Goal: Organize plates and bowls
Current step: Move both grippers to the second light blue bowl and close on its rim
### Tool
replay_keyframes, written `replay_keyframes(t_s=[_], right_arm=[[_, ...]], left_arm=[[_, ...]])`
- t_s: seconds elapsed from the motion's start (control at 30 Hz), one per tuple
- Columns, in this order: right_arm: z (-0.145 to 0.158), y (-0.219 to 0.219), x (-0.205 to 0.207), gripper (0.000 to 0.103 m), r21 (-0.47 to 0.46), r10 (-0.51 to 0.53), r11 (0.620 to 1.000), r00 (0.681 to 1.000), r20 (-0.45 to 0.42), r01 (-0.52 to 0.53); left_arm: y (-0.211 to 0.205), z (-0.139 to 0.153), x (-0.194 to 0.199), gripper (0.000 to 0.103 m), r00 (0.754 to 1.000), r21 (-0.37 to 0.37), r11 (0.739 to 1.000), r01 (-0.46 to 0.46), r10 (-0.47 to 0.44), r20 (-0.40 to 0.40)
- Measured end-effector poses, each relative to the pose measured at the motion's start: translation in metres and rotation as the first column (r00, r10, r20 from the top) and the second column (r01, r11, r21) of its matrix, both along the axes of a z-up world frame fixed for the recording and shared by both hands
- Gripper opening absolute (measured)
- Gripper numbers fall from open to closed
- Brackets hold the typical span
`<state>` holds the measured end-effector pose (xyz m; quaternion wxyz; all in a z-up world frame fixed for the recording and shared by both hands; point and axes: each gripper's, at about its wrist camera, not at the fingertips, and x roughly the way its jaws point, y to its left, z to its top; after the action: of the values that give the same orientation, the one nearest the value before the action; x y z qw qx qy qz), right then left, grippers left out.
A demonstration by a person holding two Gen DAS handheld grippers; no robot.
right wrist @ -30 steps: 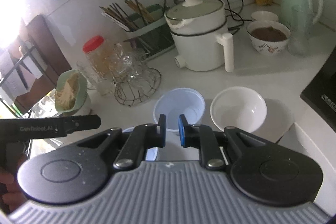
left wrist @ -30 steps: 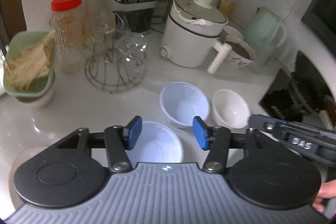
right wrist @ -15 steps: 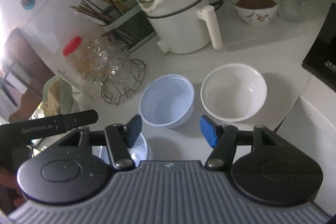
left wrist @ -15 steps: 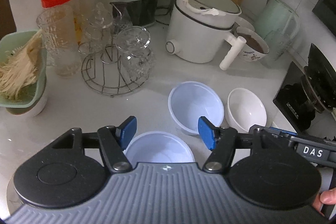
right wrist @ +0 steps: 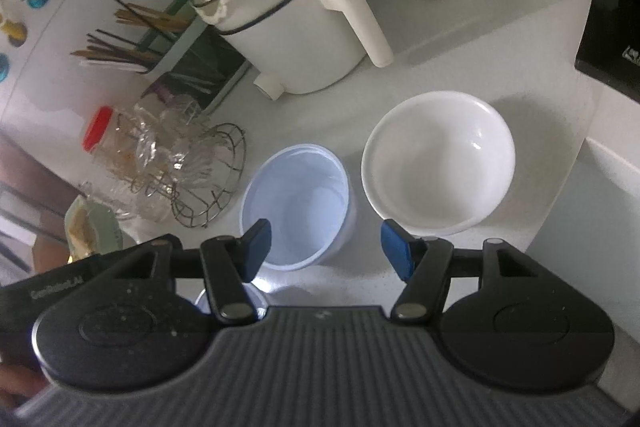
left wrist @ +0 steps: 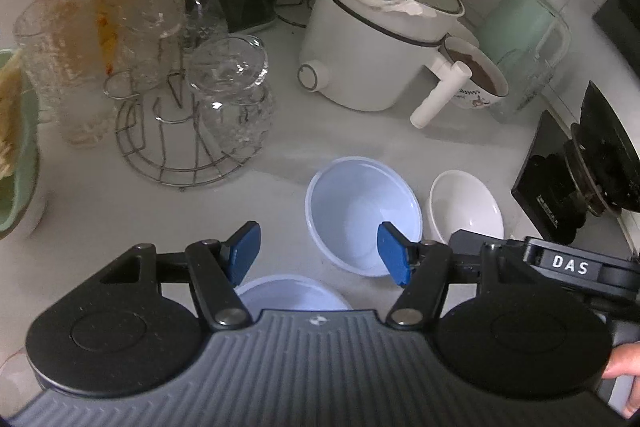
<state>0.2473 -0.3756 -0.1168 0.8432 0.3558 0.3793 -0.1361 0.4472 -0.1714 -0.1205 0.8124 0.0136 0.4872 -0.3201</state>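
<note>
Three bowls sit on the pale glossy surface (right wrist: 440, 39): a round white bowl (right wrist: 438, 159) near the surface's right edge, a pale blue plastic bowl (right wrist: 296, 203) just beside it, and another blue bowl (left wrist: 292, 293) under the left claw (left wrist: 318, 255). Bare room lies between the bowls and the white pot (right wrist: 288, 27). Both the left claw and the right claw (right wrist: 326, 247) tilt downward, jaws apart, gripping nothing.

Two pale blue bowls (left wrist: 362, 215) (left wrist: 294, 293) and one white bowl (left wrist: 466, 205) are counted on the desk (left wrist: 100, 227). One patterned bowl (left wrist: 478, 77), one white pot (left wrist: 372, 39), one kettle (left wrist: 524, 23) and one red-capped jar (left wrist: 66, 35) are also seen.
</note>
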Motion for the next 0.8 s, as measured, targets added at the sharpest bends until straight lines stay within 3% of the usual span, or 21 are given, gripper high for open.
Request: replay_keyframes(t_s=[0.4, 0.8], right_arm=[[-0.018, -0.004, 0.021, 0.063, 0.075, -0.094, 0.992, 0.994, -0.056, 0.098], [-0.041, -0.012, 0.027, 0.042, 0.161, -0.177, 0.968, 0.979, -0.101, 0.192]], left_arm=[[-0.005, -0.023, 0.030, 0.069, 0.996, -0.008, 0.999, 0.044, -0.044, -0.076], [-0.012, -0.044, 0.052, 0.064, 0.990, -0.037, 0.999, 0.032, -0.036, -0.137]])
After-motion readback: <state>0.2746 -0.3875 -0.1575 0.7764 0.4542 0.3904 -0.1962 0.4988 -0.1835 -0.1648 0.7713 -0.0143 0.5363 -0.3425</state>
